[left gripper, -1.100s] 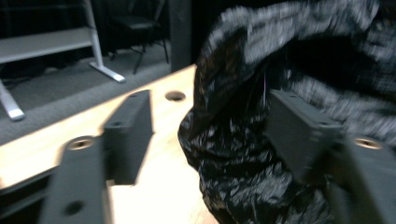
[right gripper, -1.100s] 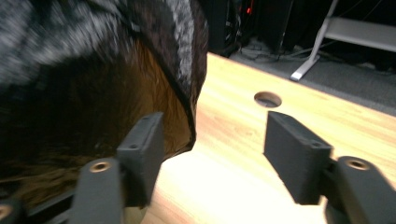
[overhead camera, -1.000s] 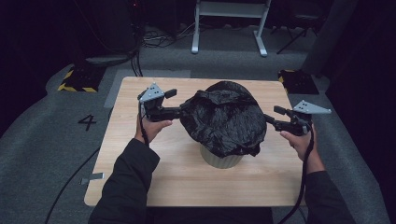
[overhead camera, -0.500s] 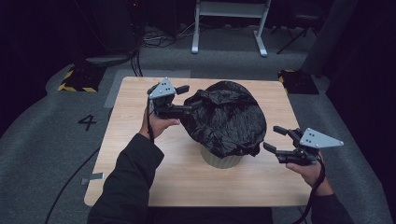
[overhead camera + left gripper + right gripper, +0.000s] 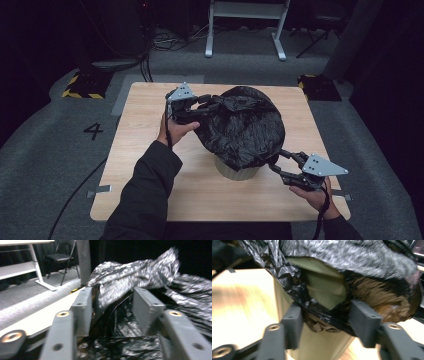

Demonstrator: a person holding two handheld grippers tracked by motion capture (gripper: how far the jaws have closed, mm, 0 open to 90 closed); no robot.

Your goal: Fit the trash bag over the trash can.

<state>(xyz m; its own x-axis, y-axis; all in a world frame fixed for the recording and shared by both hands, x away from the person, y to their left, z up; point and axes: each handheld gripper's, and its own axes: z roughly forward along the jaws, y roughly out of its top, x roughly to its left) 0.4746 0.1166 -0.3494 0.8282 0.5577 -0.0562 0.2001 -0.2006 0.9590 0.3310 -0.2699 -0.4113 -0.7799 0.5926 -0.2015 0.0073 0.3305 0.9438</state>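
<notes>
A wooden desk point(image 5: 150, 165) stood on grey carpet, seen from above. Near its centre sat a pale round bin point(image 5: 237, 170), draped in a crumpled black plastic bag point(image 5: 245, 125) that hid the bin's top.

The left gripper point(image 5: 210, 106), held in a hand point(image 5: 175, 130) coming up from 6 o'clock, met the bag at about 10 o'clock on the bin. In the left gripper view its jaws had just been closing with a raised fold of the bag point(image 5: 130, 277) between them; the fold lay against one pad, a gap showed at the other, so the jaws were still spread.

The right gripper point(image 5: 277, 159) reached the bag's lower hem at about 4 o'clock. In the right gripper view its jaws had also just been closing, with the bag's hem point(image 5: 322, 317) and the bin's pale wall point(image 5: 324, 287) between them. The hem touched one pad and stood clear of the other, so nothing was pinched.
</notes>
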